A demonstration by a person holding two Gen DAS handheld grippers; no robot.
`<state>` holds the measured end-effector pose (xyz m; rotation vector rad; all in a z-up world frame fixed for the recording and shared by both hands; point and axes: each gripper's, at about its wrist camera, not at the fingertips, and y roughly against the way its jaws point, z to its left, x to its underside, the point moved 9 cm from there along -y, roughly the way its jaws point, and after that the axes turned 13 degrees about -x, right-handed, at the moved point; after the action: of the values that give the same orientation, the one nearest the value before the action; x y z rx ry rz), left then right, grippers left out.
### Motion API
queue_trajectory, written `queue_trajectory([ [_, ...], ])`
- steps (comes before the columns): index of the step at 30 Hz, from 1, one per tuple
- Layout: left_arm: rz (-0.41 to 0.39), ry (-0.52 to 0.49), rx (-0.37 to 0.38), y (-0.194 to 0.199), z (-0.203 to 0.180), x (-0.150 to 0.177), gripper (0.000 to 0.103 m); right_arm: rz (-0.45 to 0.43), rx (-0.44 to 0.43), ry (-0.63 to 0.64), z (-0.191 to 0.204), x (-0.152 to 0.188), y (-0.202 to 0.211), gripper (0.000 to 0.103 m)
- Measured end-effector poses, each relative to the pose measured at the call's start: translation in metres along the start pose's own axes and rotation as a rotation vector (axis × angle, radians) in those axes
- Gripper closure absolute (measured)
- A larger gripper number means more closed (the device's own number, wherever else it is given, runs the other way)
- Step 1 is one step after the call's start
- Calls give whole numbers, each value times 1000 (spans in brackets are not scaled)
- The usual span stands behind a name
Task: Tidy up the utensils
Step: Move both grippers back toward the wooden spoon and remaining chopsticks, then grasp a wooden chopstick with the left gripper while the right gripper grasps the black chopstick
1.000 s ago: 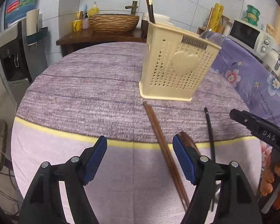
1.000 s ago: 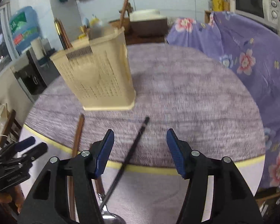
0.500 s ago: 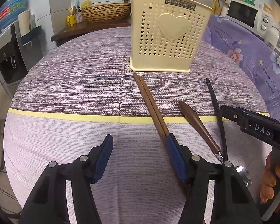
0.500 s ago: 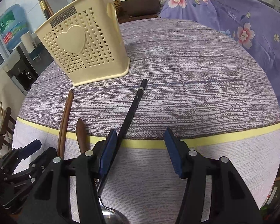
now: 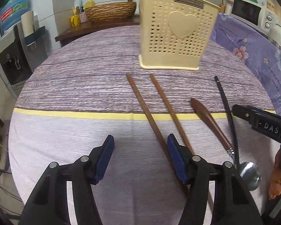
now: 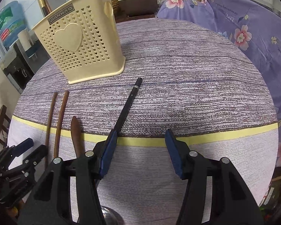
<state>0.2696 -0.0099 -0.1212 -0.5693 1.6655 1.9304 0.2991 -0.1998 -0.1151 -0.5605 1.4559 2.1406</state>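
A cream perforated utensil holder (image 5: 178, 35) (image 6: 82, 48) stands upright on the round table and holds a ladle and dark chopsticks. In front of it lie two brown chopsticks (image 5: 146, 110) (image 6: 60, 120), now spread apart, a brown-handled utensil (image 5: 208, 120) (image 6: 75, 133) and a black-handled spoon (image 5: 228, 116) (image 6: 125, 108). My left gripper (image 5: 140, 157) is open and empty, its right finger over the chopsticks' near ends. My right gripper (image 6: 138, 151) is open and empty, its left finger beside the spoon handle.
The table wears a purple striped cloth with a yellow band (image 5: 75, 114). A wooden shelf with a wicker bowl (image 5: 110, 11) stands behind. A floral purple cover (image 6: 243, 28) and a microwave (image 5: 252, 16) are at the right, a water dispenser (image 5: 11, 56) at the left.
Both grippers have dropped and drawn nearer to the utensils. The two brown chopsticks, side by side before, now lie apart. The holder looks closer and more upright in both views.
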Motion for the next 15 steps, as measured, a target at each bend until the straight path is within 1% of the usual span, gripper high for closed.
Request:
queue_trajectory([
  [3,2,33,8,2,10,-4,44,0,-8,-13,0,-4,1,48],
  [6,-13,40,-14,2,18,-13,44,6,-17,-11,5,-10,-3,48],
  [8,-17,61,-14,0,22,-20,44,11,-24,-14,8,-15,-6,53],
  [10,-2,90,-9,-6,27,-26,44,18,-21,-19,10,-20,-11,56],
  [12,8,112,-12,-11,30,-30,44,28,-8,-25,10,-25,-16,58],
  [15,2,121,-26,-15,29,-39,44,47,19,-30,9,-31,-26,61],
])
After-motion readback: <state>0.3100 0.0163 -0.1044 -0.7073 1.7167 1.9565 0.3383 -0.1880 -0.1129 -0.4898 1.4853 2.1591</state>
